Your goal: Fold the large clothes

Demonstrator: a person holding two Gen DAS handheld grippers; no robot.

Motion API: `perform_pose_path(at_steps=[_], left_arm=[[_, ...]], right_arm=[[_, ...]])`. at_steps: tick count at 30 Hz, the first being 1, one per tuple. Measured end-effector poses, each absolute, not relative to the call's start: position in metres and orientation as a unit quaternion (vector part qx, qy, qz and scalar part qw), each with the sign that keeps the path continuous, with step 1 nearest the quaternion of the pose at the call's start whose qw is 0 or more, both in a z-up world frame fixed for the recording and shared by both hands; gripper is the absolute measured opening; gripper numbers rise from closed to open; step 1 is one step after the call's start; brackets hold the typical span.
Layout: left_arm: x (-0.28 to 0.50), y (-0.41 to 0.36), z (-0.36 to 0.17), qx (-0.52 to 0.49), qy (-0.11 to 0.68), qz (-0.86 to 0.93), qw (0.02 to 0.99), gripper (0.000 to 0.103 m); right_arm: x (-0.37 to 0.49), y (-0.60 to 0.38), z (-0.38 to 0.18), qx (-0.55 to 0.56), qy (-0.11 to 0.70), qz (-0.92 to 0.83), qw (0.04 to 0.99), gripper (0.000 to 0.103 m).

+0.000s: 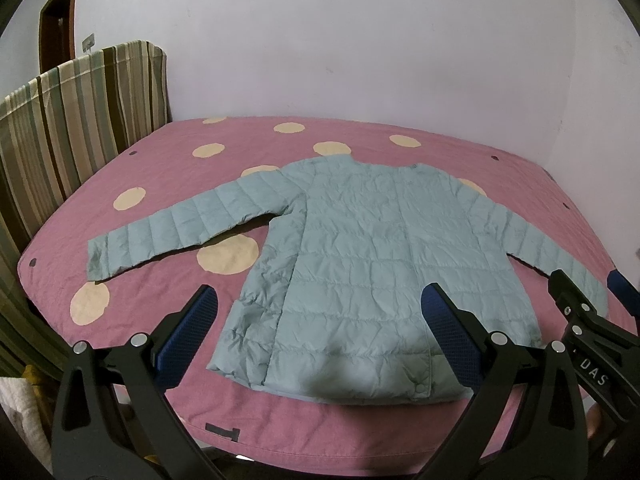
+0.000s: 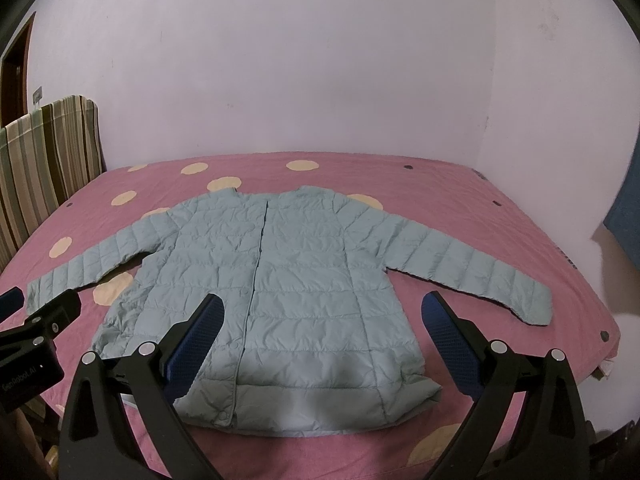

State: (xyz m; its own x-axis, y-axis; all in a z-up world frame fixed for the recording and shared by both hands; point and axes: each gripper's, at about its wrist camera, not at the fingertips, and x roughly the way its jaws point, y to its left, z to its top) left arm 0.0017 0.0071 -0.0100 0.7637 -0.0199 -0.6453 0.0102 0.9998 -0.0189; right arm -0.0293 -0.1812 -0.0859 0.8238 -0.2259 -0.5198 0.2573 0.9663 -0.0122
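Observation:
A light blue quilted jacket (image 1: 352, 264) lies flat on the pink bed (image 1: 168, 184), front up, both sleeves spread out; it also shows in the right wrist view (image 2: 288, 280). My left gripper (image 1: 320, 300) is open and empty, held above the jacket's hem on the left side. My right gripper (image 2: 322, 304) is open and empty above the hem's right part. The right gripper's body (image 1: 580, 320) shows at the left wrist view's right edge, over the right sleeve cuff. The left gripper's body (image 2: 36, 328) shows at the right wrist view's left edge.
The pink bed cover (image 2: 480, 208) has cream dots. A striped cushion or headboard (image 1: 80, 128) stands at the bed's left. White walls (image 1: 360, 40) close the far side and right. A brown door (image 1: 56, 28) is far left. A blue object (image 2: 624, 220) is at right.

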Motion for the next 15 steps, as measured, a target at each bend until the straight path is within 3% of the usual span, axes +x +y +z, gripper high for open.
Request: perform_pose_path(at_steps=[8,15], left_arm=[[0.032,0.021,-0.030,-0.014,0.370,0.010,0.929,0.101],[0.091,0.082,-0.077,-0.046,0.407,0.096,0.907,0.101]], right_arm=[[-0.016,-0.193,-0.104,0.059,0.278,-0.106,0.953,0.098],[0.015,-0.239,-0.131,0.113,0.298,-0.121,0.940,0.098]])
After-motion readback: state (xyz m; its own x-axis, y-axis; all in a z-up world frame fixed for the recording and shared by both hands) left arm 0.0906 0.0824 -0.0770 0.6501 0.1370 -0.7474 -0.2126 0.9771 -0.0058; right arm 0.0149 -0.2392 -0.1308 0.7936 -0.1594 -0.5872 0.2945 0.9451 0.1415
